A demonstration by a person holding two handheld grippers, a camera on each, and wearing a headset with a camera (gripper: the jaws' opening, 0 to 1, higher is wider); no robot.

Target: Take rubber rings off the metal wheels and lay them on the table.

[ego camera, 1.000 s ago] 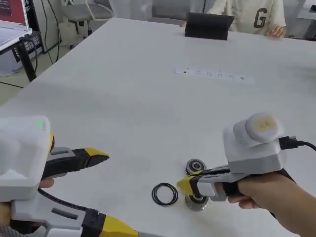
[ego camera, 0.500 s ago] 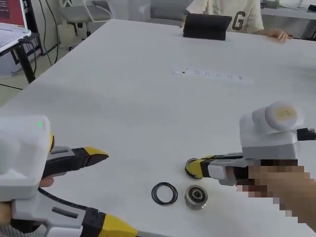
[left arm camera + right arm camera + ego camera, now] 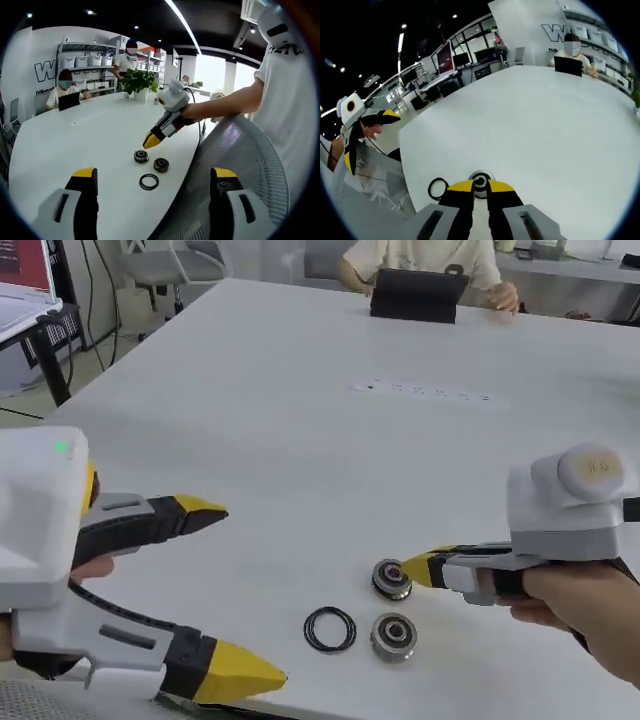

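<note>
1. Key relation: the far wheel (image 3: 392,579) lies straight ahead of the right tool (image 3: 418,565). The yellow tip is just beside the wheel's right edge in the head view. In the right gripper view the wheel sits dead centre, just past the tips.
2. Right tool: jaws drawn almost together with a thin slit between them. Nothing clamped that I can see. It lies low, roughly along the surface (image 3: 300,420), pointing at the wheel's side.
3. Left tool (image 3: 222,592): jaws spread wide, holding nothing, well apart from the parts at the near left edge. The right tool is clearly the nearer one.
4. Axis: both wheels lie flat on the surface, axle hole up, so each rim faces sideways toward an incoming tip.
5. Count, wheels: two. The near wheel (image 3: 394,636) sits just beside the far one, toward the person.
6. Count, loose rings: the rubber ring (image 3: 330,629) lies flat on the surface, just left of the near wheel and not touching it. It may be two overlapped; cannot tell.
7. Judgement: the far wheel shows a dark band round its rim, likely a ring not yet off. The near wheel looks bare metal.
8. Next move likely needs the right tool's jaws opened to catch that band. The risk is the wheel sliding away, since nothing holds it.
</note>
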